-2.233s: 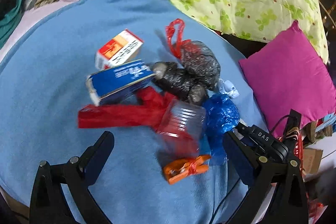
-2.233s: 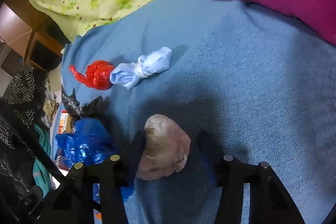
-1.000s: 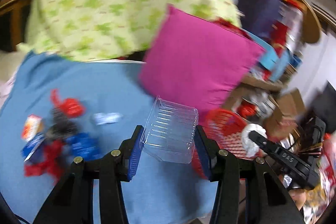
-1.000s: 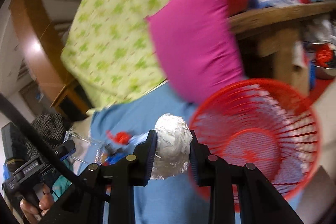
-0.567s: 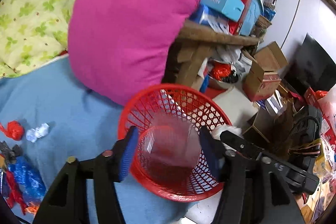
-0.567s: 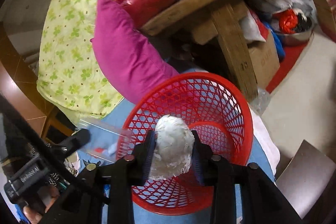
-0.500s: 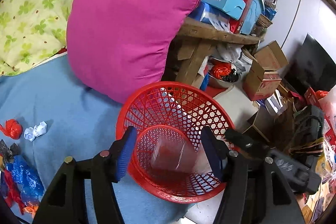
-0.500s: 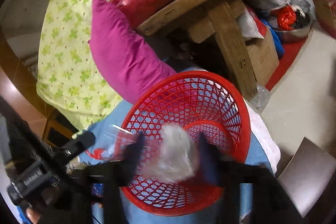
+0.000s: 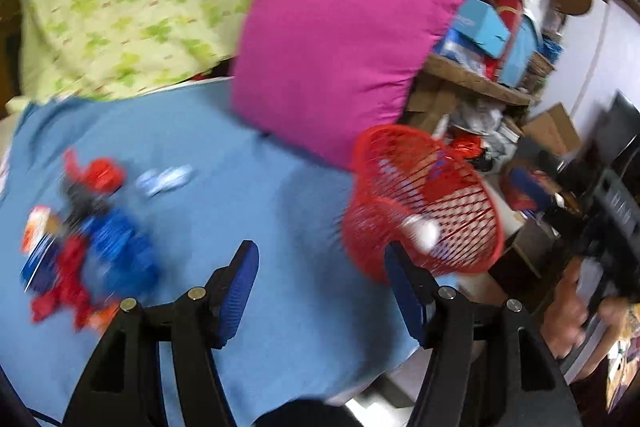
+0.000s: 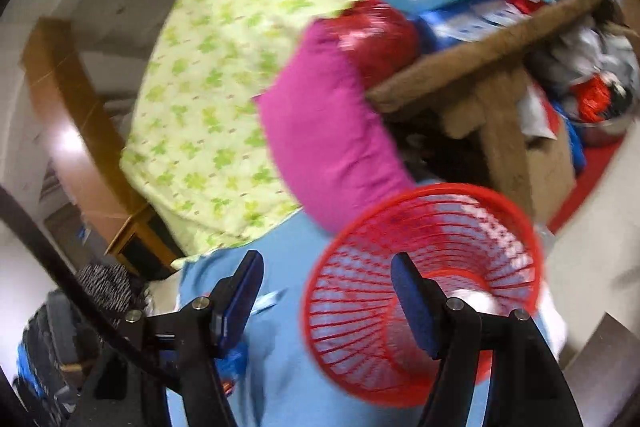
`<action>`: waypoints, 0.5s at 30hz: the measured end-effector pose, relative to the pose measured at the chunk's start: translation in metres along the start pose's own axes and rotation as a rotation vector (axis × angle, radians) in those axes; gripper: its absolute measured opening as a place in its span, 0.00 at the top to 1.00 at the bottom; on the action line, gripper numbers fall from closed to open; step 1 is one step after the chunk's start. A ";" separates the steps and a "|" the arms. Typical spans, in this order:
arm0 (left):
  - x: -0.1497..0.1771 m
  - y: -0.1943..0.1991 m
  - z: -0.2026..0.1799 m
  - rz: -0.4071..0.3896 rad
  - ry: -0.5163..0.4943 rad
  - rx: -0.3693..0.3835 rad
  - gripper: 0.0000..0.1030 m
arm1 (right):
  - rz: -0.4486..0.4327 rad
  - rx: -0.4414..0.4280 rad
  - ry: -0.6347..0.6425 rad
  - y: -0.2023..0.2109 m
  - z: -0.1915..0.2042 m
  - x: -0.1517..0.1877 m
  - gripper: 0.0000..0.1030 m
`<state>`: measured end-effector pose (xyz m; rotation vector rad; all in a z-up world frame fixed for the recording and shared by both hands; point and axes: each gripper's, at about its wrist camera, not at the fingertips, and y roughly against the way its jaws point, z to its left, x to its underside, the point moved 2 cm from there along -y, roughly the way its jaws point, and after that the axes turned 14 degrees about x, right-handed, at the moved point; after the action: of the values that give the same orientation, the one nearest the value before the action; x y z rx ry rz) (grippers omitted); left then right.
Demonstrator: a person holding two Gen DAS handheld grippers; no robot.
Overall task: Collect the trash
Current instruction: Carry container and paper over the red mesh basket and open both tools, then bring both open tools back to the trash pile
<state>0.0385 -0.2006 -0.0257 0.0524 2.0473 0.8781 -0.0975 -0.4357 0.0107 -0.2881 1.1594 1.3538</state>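
Both views are blurred. The left gripper (image 9: 322,281) hangs over the blue bedsheet (image 9: 240,211) with its blue-padded fingers spread wide and nothing between them. The right gripper (image 10: 326,287) is spread just as wide and also holds nothing; its right finger crosses in front of the red plastic mesh basket (image 10: 424,311).

In the left wrist view that red plastic mesh basket (image 9: 424,211) sits at the right edge of the bedsheet, just beside the lower corner of the magenta square cushion (image 9: 336,51). A white crumpled wad (image 9: 426,233) lies inside it, low against the near wall. In the right wrist view a pale lump (image 10: 476,297) shows inside the basket behind the right finger, too smeared to name.

The remaining trash lies in a heap (image 9: 92,239) near the left edge of the bedsheet: red and blue plastic bags and small cartons. A small white-blue knotted scrap (image 9: 164,179) lies apart, toward the middle.

A green-patterned quilt (image 9: 132,3) is bunched along the far edge of the bedsheet.
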 end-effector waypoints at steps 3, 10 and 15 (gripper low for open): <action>0.026 0.030 0.030 -0.012 0.034 -0.094 0.36 | 0.014 -0.043 0.061 0.002 0.034 0.013 0.32; 0.081 0.101 0.105 -0.043 0.074 -0.395 0.36 | 0.141 -0.147 0.179 -0.010 0.104 0.064 0.32; 0.110 0.140 0.160 -0.064 0.172 -0.488 0.35 | 0.200 -0.193 0.271 -0.017 0.149 0.095 0.32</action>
<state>0.0511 0.0326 -0.0780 -0.3643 1.9213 1.3545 -0.0314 -0.2718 -0.0010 -0.5190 1.3091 1.6436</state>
